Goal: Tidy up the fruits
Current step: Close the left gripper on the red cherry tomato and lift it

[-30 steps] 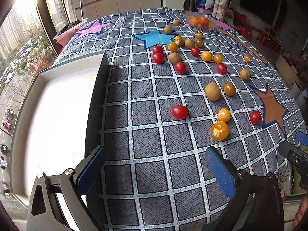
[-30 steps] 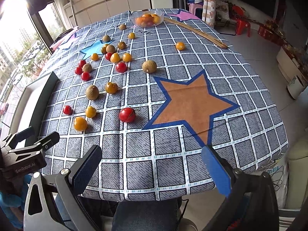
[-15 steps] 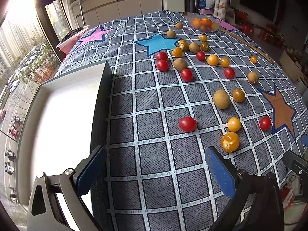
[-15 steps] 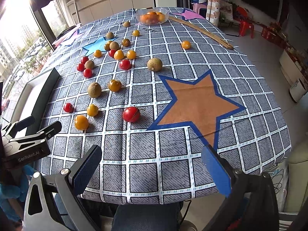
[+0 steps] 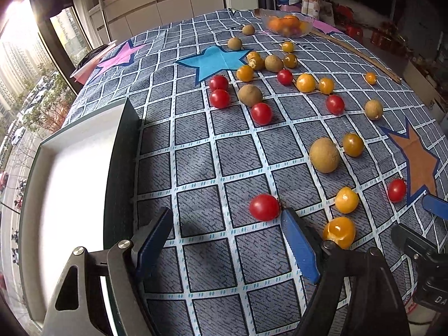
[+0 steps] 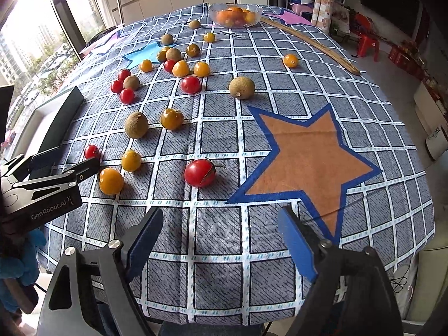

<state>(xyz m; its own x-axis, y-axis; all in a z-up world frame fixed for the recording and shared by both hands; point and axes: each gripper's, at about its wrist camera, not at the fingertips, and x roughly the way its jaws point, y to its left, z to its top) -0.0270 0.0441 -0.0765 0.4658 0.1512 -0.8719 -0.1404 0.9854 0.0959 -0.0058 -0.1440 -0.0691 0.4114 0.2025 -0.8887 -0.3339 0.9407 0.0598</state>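
Several red tomatoes, yellow-orange fruits and brown round fruits lie scattered on the checked tablecloth. My left gripper (image 5: 226,240) is open and empty just above the cloth, with a red tomato (image 5: 264,207) close ahead of its right finger. An orange fruit (image 5: 339,231) lies to its right. My right gripper (image 6: 218,238) is open and empty near the table's front edge, a red tomato (image 6: 200,172) a little ahead of it. The left gripper also shows in the right wrist view (image 6: 53,168).
A white tray with a dark rim (image 5: 123,151) sits at the left edge of the table. A glass bowl of oranges (image 5: 288,25) stands at the far end, and a long wooden stick (image 6: 310,46) lies beside it. An orange star patch (image 6: 308,162) marks the cloth on the right.
Both grippers have moved forward and lower towards the table. The fruits look bigger and closer. The left gripper now sits right by the near red tomato. No fruit has moved.
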